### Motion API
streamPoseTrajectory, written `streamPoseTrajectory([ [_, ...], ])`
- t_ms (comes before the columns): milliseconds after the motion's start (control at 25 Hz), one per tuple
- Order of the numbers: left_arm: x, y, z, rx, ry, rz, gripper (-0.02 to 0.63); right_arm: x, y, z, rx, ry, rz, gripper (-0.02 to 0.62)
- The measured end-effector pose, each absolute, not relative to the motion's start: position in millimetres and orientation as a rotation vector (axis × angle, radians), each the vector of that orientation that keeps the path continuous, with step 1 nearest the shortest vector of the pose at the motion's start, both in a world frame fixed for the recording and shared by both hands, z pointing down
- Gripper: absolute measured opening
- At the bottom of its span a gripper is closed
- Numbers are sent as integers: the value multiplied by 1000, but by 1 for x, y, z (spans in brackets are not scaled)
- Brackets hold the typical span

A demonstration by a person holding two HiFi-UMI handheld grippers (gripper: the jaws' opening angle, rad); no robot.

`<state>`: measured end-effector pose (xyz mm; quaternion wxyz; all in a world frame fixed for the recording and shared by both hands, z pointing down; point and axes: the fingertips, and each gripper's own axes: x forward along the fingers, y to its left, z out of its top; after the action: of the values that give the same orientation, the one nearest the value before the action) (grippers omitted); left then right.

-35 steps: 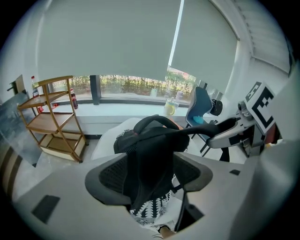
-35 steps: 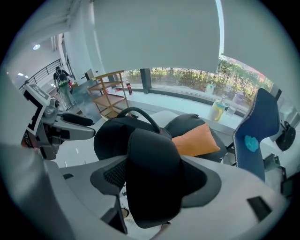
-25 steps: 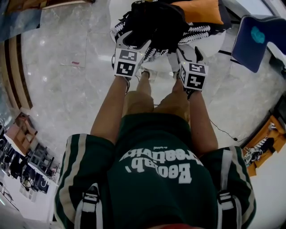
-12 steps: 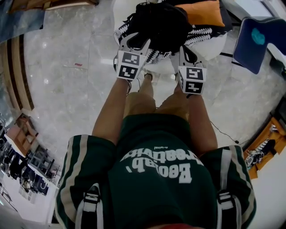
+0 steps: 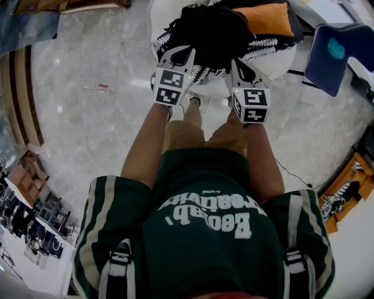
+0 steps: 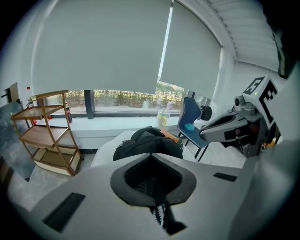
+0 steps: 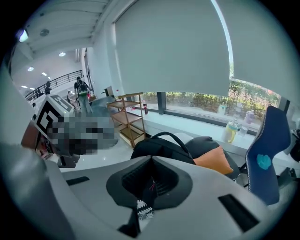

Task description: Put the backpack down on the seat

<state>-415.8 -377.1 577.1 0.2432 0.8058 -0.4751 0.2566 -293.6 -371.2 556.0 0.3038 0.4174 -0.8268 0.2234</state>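
The black backpack (image 5: 210,26) lies on the white round seat (image 5: 280,57), on a black-and-white patterned cushion (image 5: 264,42) and beside an orange cushion (image 5: 266,16). My left gripper (image 5: 182,55) is at the backpack's near edge, shut, with nothing between its jaws. My right gripper (image 5: 238,64) is level with it to the right, also shut and empty. In the left gripper view the backpack (image 6: 147,143) rests just beyond the closed left gripper (image 6: 152,180). In the right gripper view the backpack (image 7: 161,147), its top handle up, sits past the closed right gripper (image 7: 150,180).
A blue chair (image 5: 336,52) stands right of the seat. A wooden shelf rack (image 6: 47,131) is to the left by the window, and a bottle (image 6: 162,118) sits on the sill. Grey marble floor (image 5: 87,117) surrounds the seat; a cable (image 5: 292,172) runs at right.
Both grippers' jaws stood open around the backpack's near side and have closed. The right shut first, then the left. Both have drawn back slightly from the backpack, which stays on the seat.
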Motion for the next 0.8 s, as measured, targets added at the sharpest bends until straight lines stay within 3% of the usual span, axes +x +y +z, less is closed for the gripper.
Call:
streamPoseTrajectory([
  [480,-416,-364,490,2335,-1347,614,18,-301,-362,466,1130,-2364,402,34],
  [800,-385,-345,409,2424,-1473,587,18,-266,-353,388,1144,-2507,309,34],
])
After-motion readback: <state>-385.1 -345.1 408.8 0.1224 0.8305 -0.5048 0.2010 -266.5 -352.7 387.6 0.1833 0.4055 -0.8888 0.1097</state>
